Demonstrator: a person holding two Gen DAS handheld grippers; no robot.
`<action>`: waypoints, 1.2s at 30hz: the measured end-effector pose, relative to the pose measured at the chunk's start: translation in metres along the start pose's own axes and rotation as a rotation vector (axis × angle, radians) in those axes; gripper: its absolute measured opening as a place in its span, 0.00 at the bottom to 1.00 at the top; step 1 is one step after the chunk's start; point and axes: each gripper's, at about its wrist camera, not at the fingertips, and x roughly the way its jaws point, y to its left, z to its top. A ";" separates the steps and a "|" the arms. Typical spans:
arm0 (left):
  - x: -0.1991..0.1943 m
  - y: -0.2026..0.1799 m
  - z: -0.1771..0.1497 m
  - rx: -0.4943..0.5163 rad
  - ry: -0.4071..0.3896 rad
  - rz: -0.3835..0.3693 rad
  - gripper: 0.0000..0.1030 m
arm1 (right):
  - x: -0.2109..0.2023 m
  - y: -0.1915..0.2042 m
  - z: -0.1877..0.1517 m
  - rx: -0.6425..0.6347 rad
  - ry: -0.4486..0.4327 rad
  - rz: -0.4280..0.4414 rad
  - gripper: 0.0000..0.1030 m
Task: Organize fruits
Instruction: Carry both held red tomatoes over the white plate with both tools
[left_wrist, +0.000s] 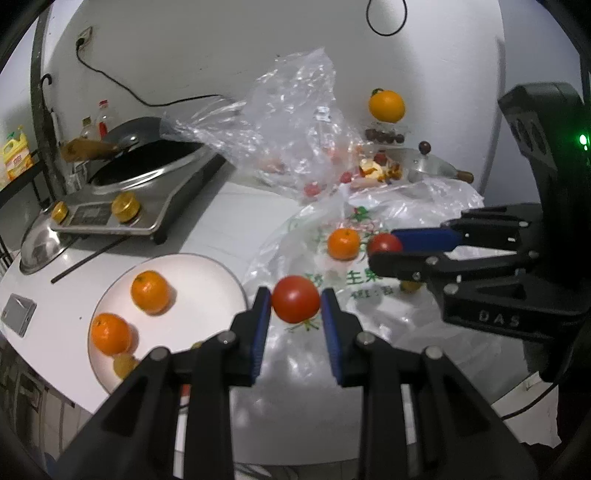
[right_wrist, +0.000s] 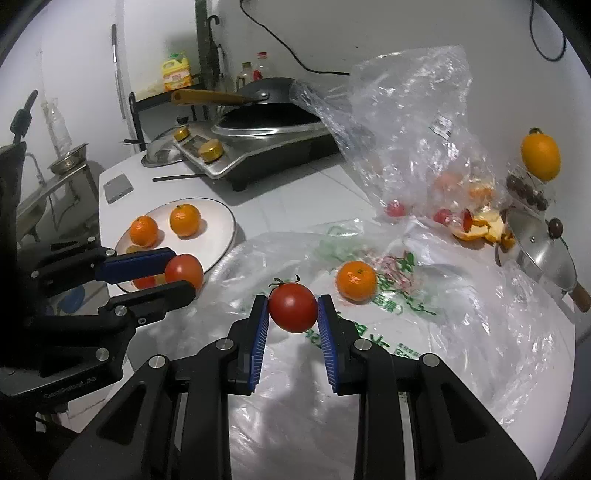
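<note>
Tomatoes sit clamped in both tools: left tool (left_wrist: 295, 306), right tool (right_wrist: 292, 308), stem up.

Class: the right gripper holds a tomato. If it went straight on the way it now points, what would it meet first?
Probably the printed plastic bag spread on the table, near the loose orange. The right gripper points downward over it; depth is unclear.
</note>
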 end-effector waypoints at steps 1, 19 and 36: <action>-0.001 0.002 -0.001 -0.003 0.001 0.003 0.28 | 0.001 0.002 0.001 -0.003 0.000 0.002 0.28; 0.001 0.030 -0.017 -0.050 0.028 0.029 0.28 | 0.023 0.034 0.013 -0.040 0.006 0.064 0.28; 0.044 0.062 -0.014 -0.100 0.082 0.051 0.28 | 0.054 0.022 0.020 -0.021 0.021 0.083 0.28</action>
